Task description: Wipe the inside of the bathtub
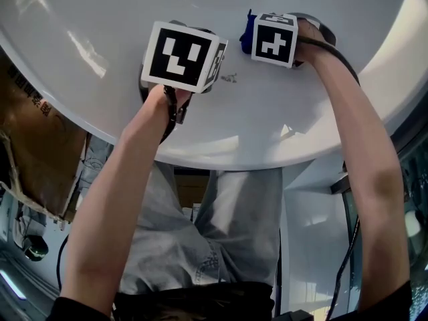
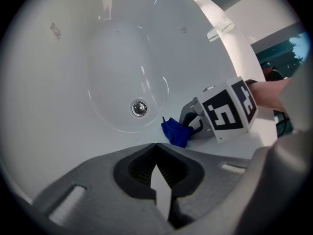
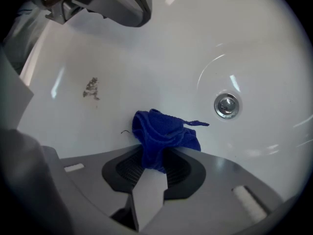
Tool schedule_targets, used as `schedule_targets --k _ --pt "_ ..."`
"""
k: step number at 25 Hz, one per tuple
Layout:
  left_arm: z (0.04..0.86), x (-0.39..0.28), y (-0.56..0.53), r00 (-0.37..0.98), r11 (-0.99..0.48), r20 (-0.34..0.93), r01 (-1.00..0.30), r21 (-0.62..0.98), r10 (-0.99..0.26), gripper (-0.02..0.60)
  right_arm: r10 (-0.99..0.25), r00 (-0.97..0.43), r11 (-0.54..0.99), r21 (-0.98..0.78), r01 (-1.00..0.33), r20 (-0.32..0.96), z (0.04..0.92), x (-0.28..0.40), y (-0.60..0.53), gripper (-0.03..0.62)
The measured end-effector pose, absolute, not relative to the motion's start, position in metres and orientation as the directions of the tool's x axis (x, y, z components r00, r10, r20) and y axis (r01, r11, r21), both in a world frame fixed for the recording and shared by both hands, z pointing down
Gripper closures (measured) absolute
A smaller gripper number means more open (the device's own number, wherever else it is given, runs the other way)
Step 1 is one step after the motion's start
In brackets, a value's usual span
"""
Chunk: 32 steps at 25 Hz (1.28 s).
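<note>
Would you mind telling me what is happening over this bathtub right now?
A person leans over a white bathtub with a gripper in each hand. The right gripper is shut on a bunched blue cloth, held low inside the tub between a dark smudge and the drain. The left gripper is shut with nothing in it and hangs beside the right one. The smudge is not yet wiped.

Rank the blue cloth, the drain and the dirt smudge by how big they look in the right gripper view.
1. Blue cloth: clearly largest, though also nearest the camera.
2. Drain and dirt smudge: they look about alike, so not ranked.
</note>
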<state>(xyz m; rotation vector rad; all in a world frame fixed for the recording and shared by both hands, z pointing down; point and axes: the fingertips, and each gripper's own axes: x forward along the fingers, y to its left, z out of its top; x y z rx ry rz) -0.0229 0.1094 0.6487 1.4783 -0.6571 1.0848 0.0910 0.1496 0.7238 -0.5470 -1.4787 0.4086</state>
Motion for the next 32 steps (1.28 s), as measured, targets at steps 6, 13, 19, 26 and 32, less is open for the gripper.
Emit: schedule_targets --k 6,13,19,26,32 --pt "0.648 -0.019 0.117 0.406 -0.219 0.9 -0.874 0.434 0.162 0.577 0.674 0.046 0.739 -0.673 -0.027 0.737 0.685 0.106 0.169 0.497" --pt "0.647 0.0 0.133 0.414 -0.247 0.894 -0.86 0.446 0.174 0.577 0.729 0.032 0.685 -0.729 -0.01 0.684 0.65 0.107 0.183 0.497" --pt "0.644 0.007 0.137 0.412 -0.266 0.896 -0.856 0.443 0.168 0.577 0.76 0.036 0.649 -0.761 0.007 0.649 0.617 0.112 0.192 0.497" --pt "0.635 0.014 0.143 0.415 -0.293 0.893 -0.844 0.449 0.172 0.577 0.797 0.027 0.604 -0.797 0.009 0.604 0.575 0.116 0.206 0.499" --pt "0.62 0.014 0.143 0.397 -0.358 0.9 -0.826 0.436 0.179 0.577 0.794 0.037 0.607 -0.795 0.0 0.606 0.546 0.117 0.214 0.5"
